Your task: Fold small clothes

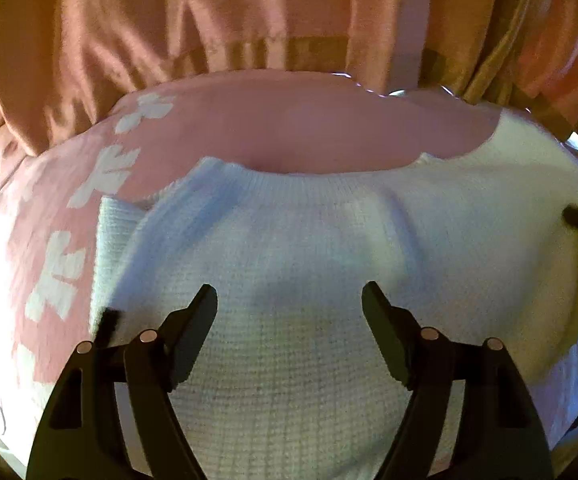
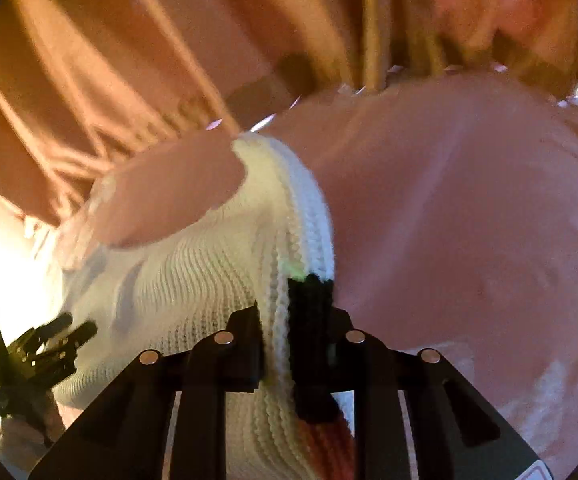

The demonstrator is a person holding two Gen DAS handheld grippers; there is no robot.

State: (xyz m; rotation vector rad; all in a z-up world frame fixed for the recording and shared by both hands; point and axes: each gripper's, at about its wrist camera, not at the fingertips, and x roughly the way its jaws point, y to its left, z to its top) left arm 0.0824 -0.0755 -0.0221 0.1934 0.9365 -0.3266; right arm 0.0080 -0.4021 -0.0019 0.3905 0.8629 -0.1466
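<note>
right hand-held gripper [image 2: 275,338] pinching the doubled ribbed edge of the white knit sweater [image 2: 193,280], just by a black patch [image 2: 311,296]. left hand-held gripper [image 1: 289,320] spread wide above the sweater's body, nothing between its fingers. knit looks soft, light, stretchy; likely to sag, so best taken at the ribbed hems or shoulders. sweater lies on a pink cloth with white prints [image 1: 65,220] covering the surface, neckline toward the far edge. beyond it, orange-brown curtain folds [image 1: 129,20].
</note>
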